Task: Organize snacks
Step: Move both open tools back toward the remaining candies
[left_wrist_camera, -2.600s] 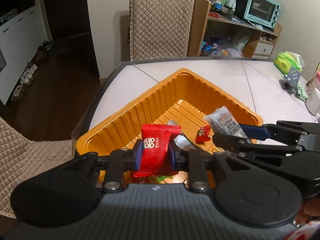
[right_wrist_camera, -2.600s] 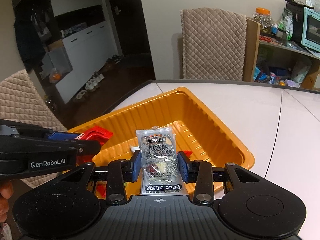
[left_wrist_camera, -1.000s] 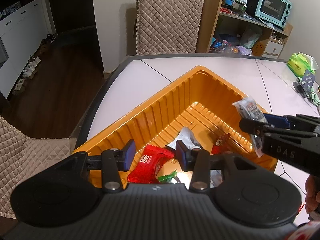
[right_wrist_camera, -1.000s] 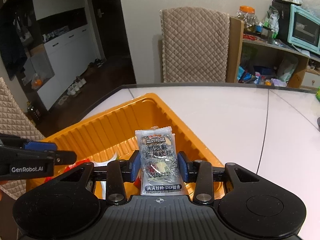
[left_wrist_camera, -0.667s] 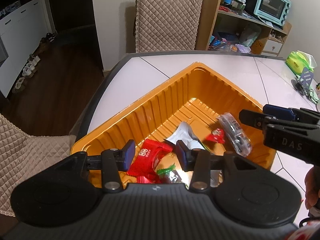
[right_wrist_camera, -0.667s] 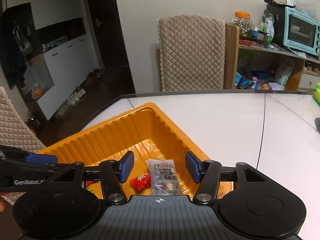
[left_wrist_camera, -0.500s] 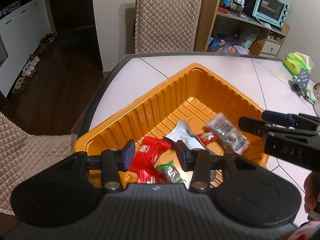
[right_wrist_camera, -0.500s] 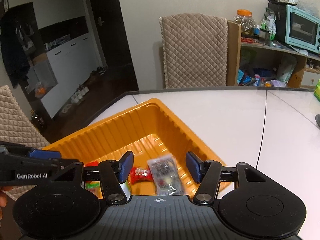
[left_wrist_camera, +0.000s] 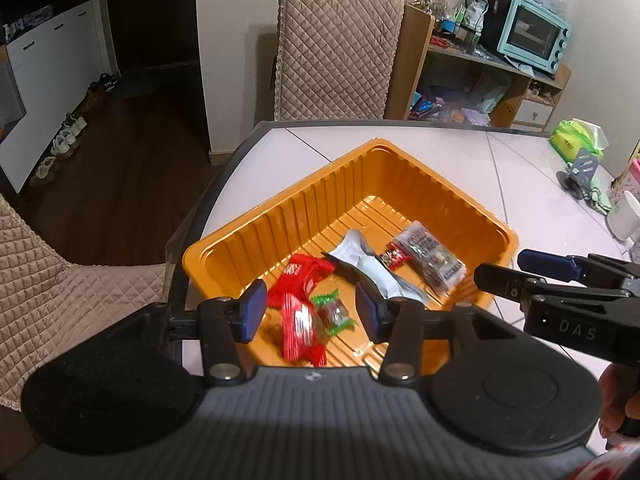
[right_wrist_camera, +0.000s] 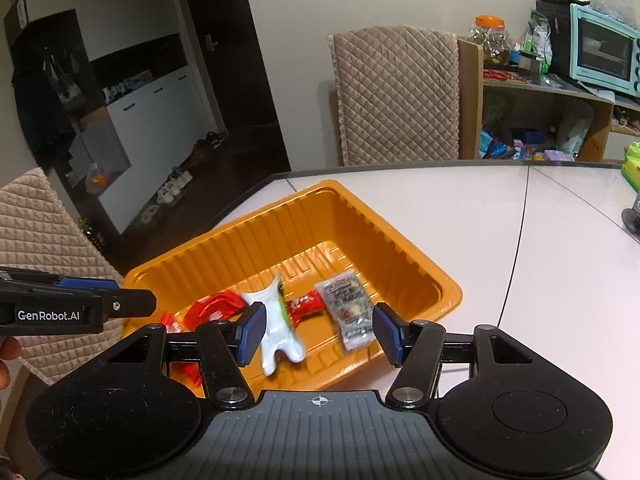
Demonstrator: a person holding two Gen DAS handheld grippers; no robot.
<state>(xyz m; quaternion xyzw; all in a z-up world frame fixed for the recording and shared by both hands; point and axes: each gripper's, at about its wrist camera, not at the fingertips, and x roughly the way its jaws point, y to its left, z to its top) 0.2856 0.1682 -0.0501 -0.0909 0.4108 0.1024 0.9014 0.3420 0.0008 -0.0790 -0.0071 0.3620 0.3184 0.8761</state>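
While both grippers hang over the near corner of the orange tray point(left_wrist_camera: 256, 220), every snack in view lies inside it and neither tool holds anything; the left gripper point(left_wrist_camera: 310, 312) has its blue pads point(left_wrist_camera: 253, 314) apart, having just been opening, with only the tray floor and loose packets seen through the gap; the right gripper point(right_wrist_camera: 318, 334) likewise stands with its jaws apart after widening, pads pressing on nothing. The tray is a shallow rectangular tub of glossy orange plastic with ribbed walls and a ribbed floor, set cornerwise on the white table point(left_wrist_camera: 540, 216) near its dark rounded edge. Contents, from the left wrist view: a red packet point(left_wrist_camera: 302, 276) with white print, crumpled, at the near left; a second red wrapper point(left_wrist_camera: 300, 334) just in front of it, blurred; a small green-ended candy point(left_wrist_camera: 334, 314) touching that wrapper's right side; a white-grey pouch point(left_wrist_camera: 368, 266) lying diagonally at centre; a small red candy point(left_wrist_camera: 394, 258) just beside the pouch's far end; a clear printed packet point(left_wrist_camera: 430, 260) with dark and white lettering, flat near the tray's right wall. In the right wrist view the white pouch point(right_wrist_camera: 278, 326) appears smeared by motion blur, the clear packet point(right_wrist_camera: 348, 308) sits to its right, and the small red candy point(right_wrist_camera: 306, 306) lies between them. A quilted beige chair point(left_wrist_camera: 336, 52) stands behind the table; a mint toaster oven point(left_wrist_camera: 532, 34) sits on a wooden shelf.
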